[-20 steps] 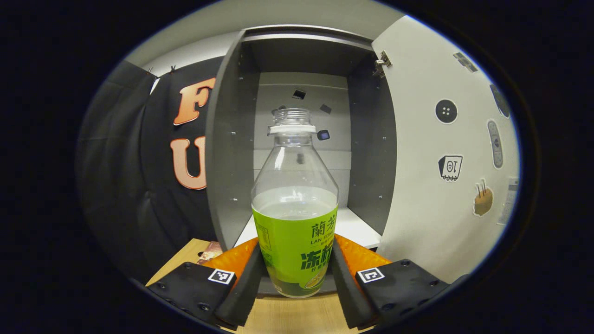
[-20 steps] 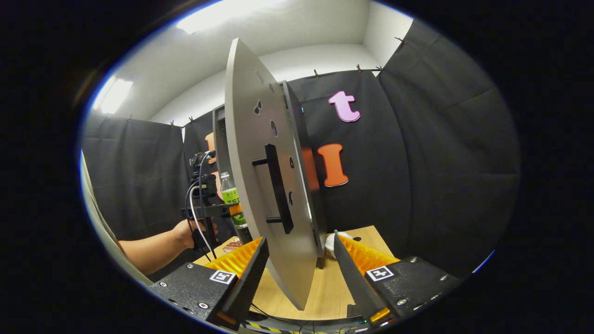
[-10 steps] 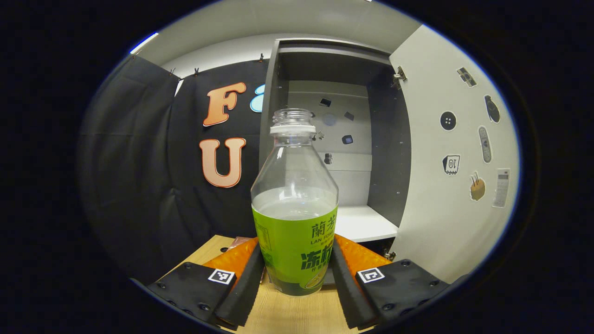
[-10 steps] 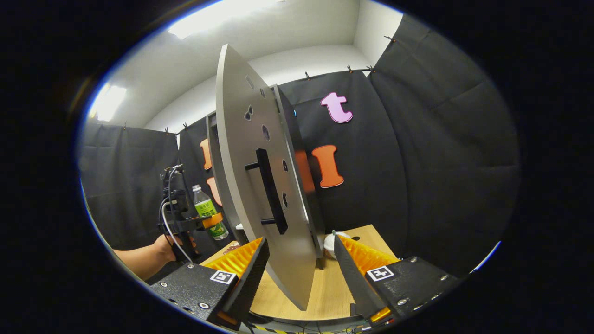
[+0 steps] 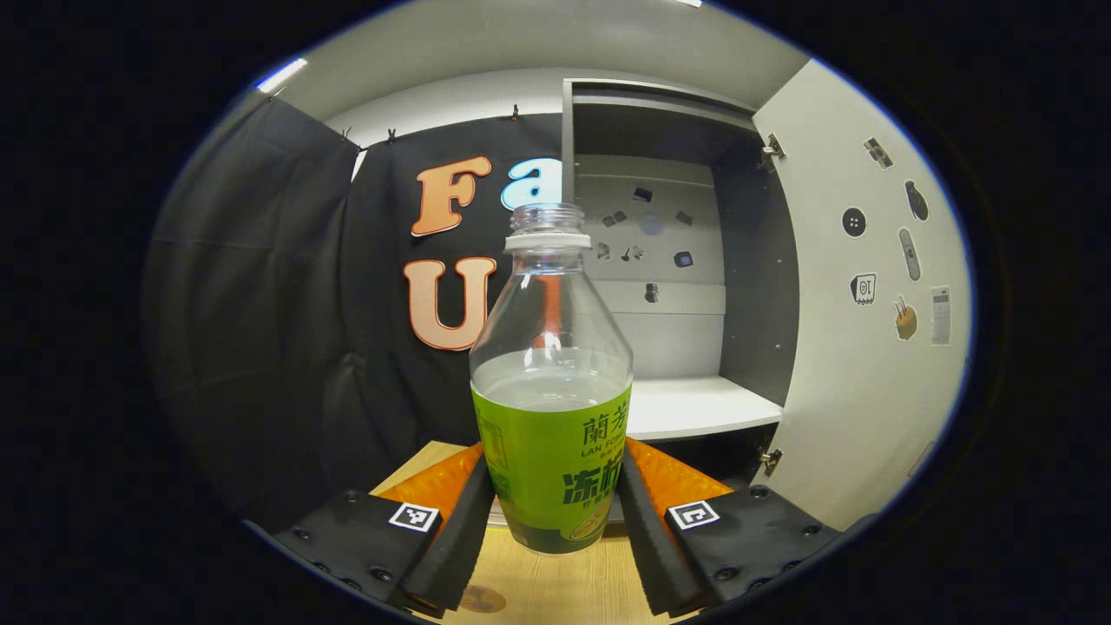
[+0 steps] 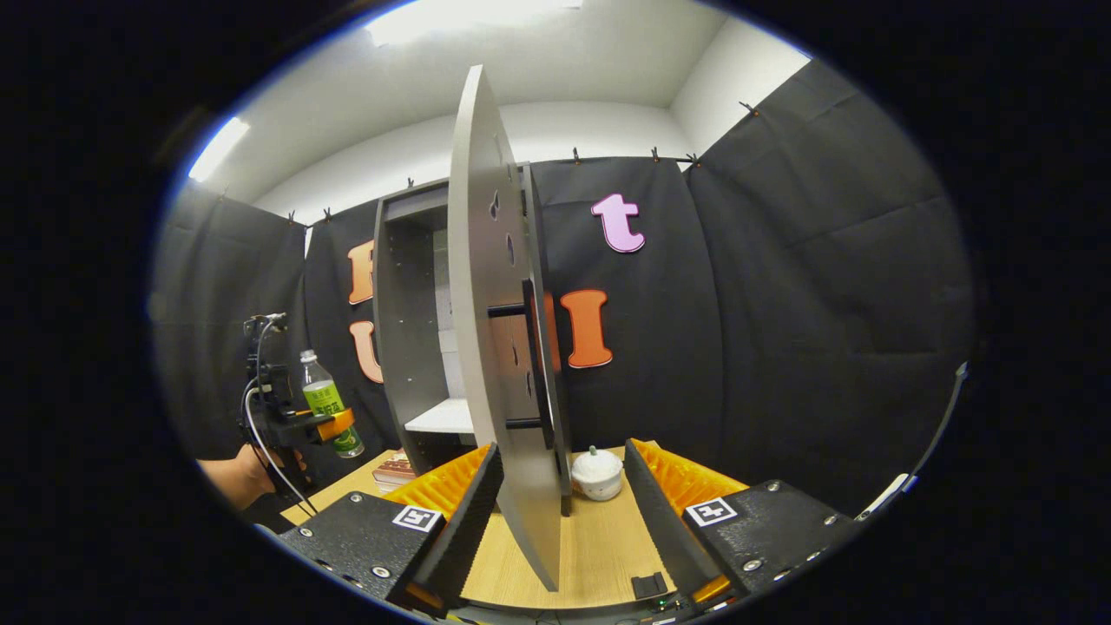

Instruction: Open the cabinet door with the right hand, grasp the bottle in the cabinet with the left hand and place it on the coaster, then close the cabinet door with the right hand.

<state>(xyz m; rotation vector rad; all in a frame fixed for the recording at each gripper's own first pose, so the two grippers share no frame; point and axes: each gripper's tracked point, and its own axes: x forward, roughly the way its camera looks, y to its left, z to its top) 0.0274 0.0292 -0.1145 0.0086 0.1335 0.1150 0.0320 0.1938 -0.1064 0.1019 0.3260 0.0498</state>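
1. The left gripper (image 5: 554, 512) is clamped on the bottle (image 5: 552, 391), one finger pressed against each side of its lower body.
2. The bottle stands upright between those fingers, held clear above the wooden table (image 5: 555, 590), in front of the cabinet (image 5: 694, 260) and off to its left.
3. The bottle is clear plastic with a wide uncapped mouth, a white collar ring below the threads and sloping shoulders. A bright green label with dark lettering wraps its lower half, and pale liquid reaches just above the label's top edge.
4. Beyond the bottle and to the right, the cabinet stands open, with a white shelf (image 5: 694, 406) inside and small stickers on its back wall.
5. The cabinet door (image 6: 486, 347) is swung wide, edge-on to the right gripper (image 6: 562, 512), whose fingers stand apart on either side of the door's lower edge without gripping it.
6. In the right gripper view, a small white lidded pot (image 6: 595, 473) sits on the table just past the door.
7. Far to the left in that view, a hand (image 6: 252, 464) holds the left gripper with the bottle.
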